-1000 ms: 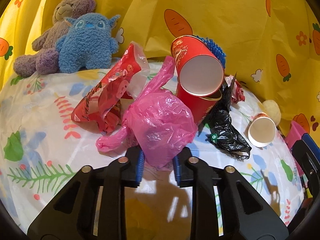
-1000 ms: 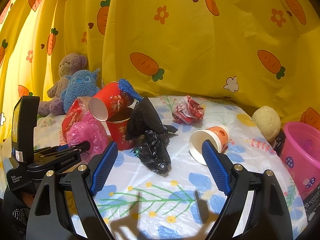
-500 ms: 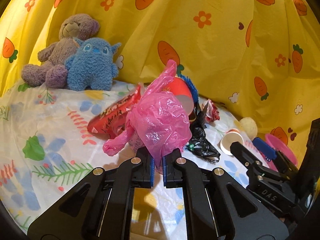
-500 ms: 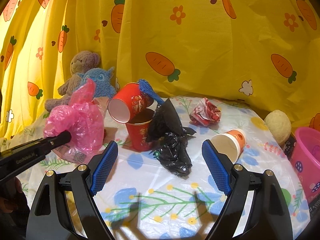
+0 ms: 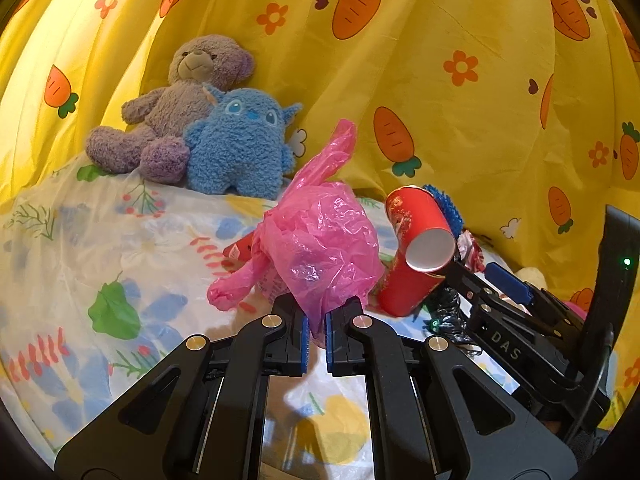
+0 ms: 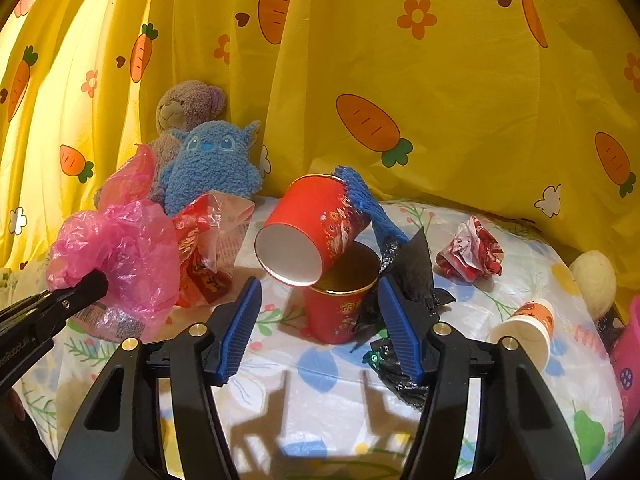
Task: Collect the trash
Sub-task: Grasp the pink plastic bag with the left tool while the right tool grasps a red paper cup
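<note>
Pink plastic fills the middle of our left view: we have the pink bag (image 5: 320, 248) pinched by its lower fold in the left gripper (image 5: 316, 336), whose blue pads are pressed together on the film so the crumpled bulk stands up above the fingers and clear of the flowered tablecloth (image 5: 80, 248). Holding it by a thin fold looks sensible to us, since thin film bunches and gives the pads something to bite. Our right gripper (image 6: 320, 328) points at the upright red cup (image 6: 340, 308), with its jaws closing; the cup stands between the blue pads but they do not yet touch it. A second red cup (image 6: 312, 232) lies tipped on that cup's rim (so a squeeze may well tumble it), and a blue brush (image 6: 368, 204) and a black bag (image 6: 408, 280) lean against the pair. Other trash waits on the cloth: a red wrapper (image 6: 204, 248) just behind the pink bag, a crumpled red-and-white wrapper (image 6: 472, 256) farther right, and an orange-and-white paper cup (image 6: 524, 328) on its side. A pink bin (image 6: 628, 348) shows at the right edge, probably where all this goes. The plush bear (image 5: 188, 96) and blue plush toy (image 5: 236, 140) sit at the back against the yellow carrot curtain (image 5: 440, 80), well apart from the litter.
</note>
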Available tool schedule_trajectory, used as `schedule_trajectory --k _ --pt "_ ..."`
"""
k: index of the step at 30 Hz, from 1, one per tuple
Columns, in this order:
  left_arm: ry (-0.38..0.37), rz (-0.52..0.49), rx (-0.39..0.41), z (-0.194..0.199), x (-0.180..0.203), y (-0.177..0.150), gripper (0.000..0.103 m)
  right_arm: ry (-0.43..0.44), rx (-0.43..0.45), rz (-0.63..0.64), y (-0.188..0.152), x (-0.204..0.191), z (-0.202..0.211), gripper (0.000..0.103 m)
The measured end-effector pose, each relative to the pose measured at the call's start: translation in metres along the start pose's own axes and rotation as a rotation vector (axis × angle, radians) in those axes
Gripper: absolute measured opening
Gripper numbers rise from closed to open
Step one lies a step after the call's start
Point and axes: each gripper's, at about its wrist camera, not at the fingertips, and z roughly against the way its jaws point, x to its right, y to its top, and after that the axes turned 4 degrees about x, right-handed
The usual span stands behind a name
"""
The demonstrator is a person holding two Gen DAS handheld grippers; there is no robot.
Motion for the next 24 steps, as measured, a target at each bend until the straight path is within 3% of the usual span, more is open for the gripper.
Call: schedule_trajectory --k 6,17,24 --pt "-0.064 0.018 -0.006 -0.002 -0.003 0.002 0.005 -0.002 -0.011 0.0 0.003 0.001 -0.019 0.037" --pt "-0.1 -0.012 -0.033 -0.01 0.007 -0.003 0.005 0.011 -0.026 0.001 0.001 0.001 -0.034 0.008" --pt "-0.114 -0.022 -0.038 -0.009 0.012 -0.007 0.005 -0.002 0.005 0.012 -0.001 0.004 -0.022 0.005"
